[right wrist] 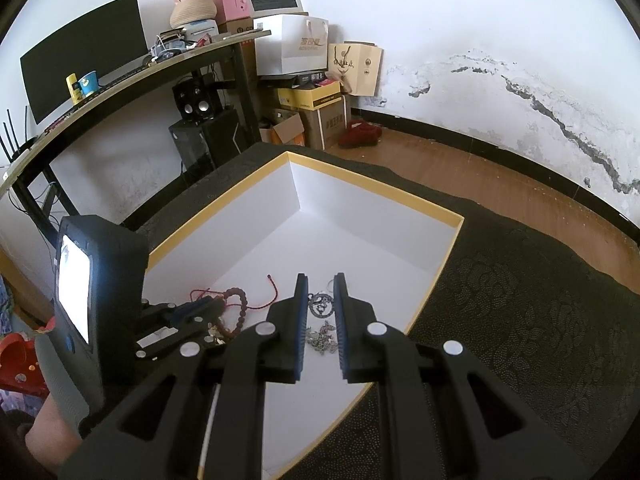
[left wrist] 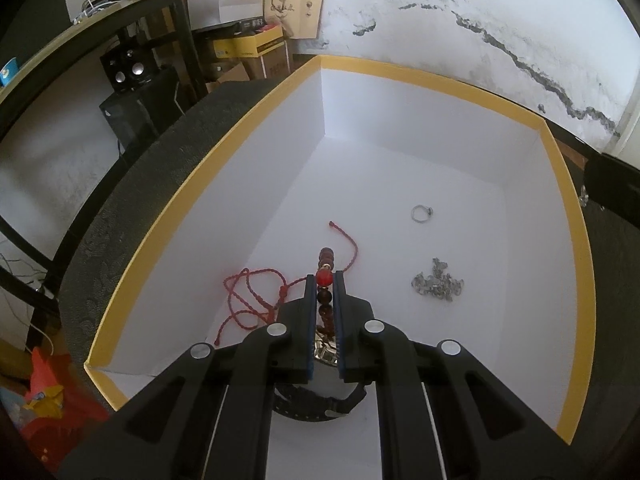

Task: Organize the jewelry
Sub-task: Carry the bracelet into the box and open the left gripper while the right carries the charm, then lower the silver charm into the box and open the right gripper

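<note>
A white box with a yellow rim (left wrist: pixel 200 184) lies open on the dark patterned cloth; it also shows in the right wrist view (right wrist: pixel 440 280). My left gripper (left wrist: pixel 324 278) is shut on a bead bracelet (left wrist: pixel 325 278) of dark brown and red beads, low inside the box. A red cord (left wrist: pixel 248 300) lies on the box floor to its left. A silver ring (left wrist: pixel 422 213) and a silver chain (left wrist: pixel 438 286) lie to the right. My right gripper (right wrist: pixel 320 280) holds a dark round pendant (right wrist: pixel 320 304) between its fingers above the chain (right wrist: pixel 322 338).
A black watch strap (left wrist: pixel 320 404) and a shiny metal piece (left wrist: pixel 326 350) lie under my left gripper. A desk with a monitor (right wrist: pixel 80 56), speakers and cardboard boxes (right wrist: pixel 312 100) stand at the back left. A wooden floor (right wrist: pixel 460 176) lies beyond the cloth.
</note>
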